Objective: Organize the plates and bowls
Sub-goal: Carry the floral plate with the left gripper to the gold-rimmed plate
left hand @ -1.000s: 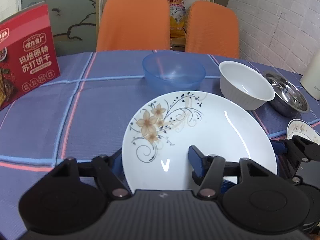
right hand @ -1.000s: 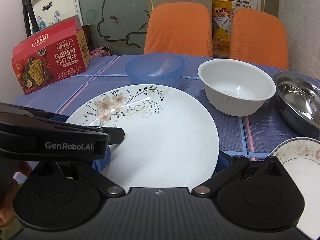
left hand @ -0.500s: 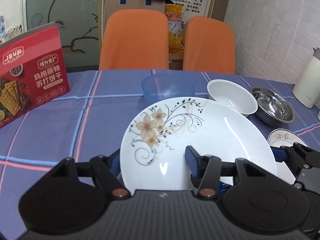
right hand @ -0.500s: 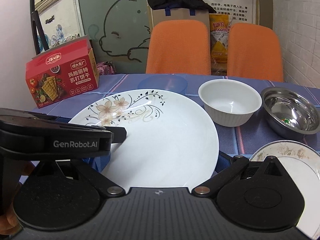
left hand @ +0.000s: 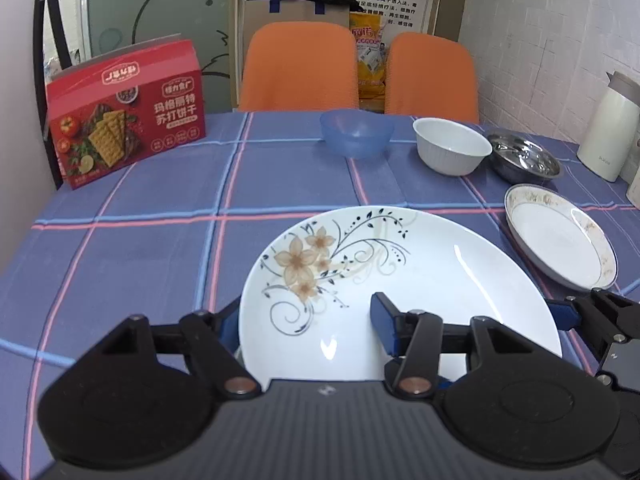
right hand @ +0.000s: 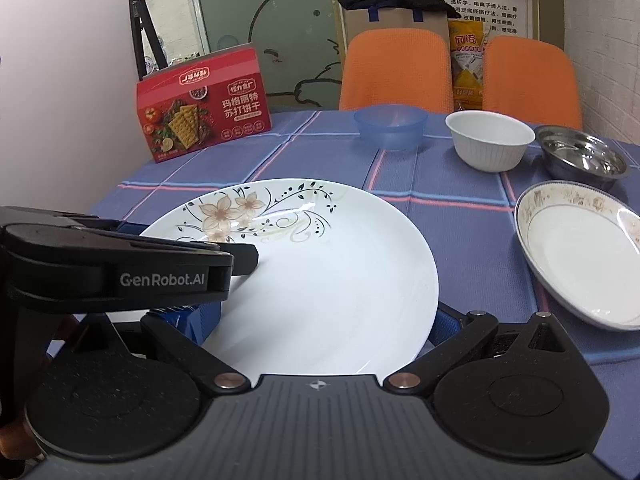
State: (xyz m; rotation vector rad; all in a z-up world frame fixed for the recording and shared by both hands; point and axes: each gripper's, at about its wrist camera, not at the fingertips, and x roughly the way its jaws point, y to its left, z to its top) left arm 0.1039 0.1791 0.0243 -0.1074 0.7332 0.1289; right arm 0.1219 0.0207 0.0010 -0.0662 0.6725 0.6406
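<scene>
A large white plate with a floral pattern (left hand: 420,280) (right hand: 340,260) hangs above the near part of the table, tilted slightly. My left gripper (left hand: 306,320) is shut on its left rim, one finger (right hand: 240,256) lying on top of the plate. My right gripper (right hand: 322,320) holds the near edge between widely spread blue pads. On the cloth to the right lies a smaller plate with a brown border (left hand: 560,236) (right hand: 580,252). Further back stand a blue plastic bowl (left hand: 356,132) (right hand: 390,126), a white bowl (left hand: 452,146) (right hand: 490,140) and a steel bowl (left hand: 524,156) (right hand: 582,156).
A red cracker box (left hand: 124,112) (right hand: 202,106) stands at the back left of the blue checked tablecloth (left hand: 160,248). A white jug (left hand: 608,128) is at the far right edge. Two orange chairs (left hand: 300,68) stand behind the table.
Both grippers have pulled back toward the near edge and risen, carrying the floral plate along. The bowls now look farther away and the small plate has come fully into view.
</scene>
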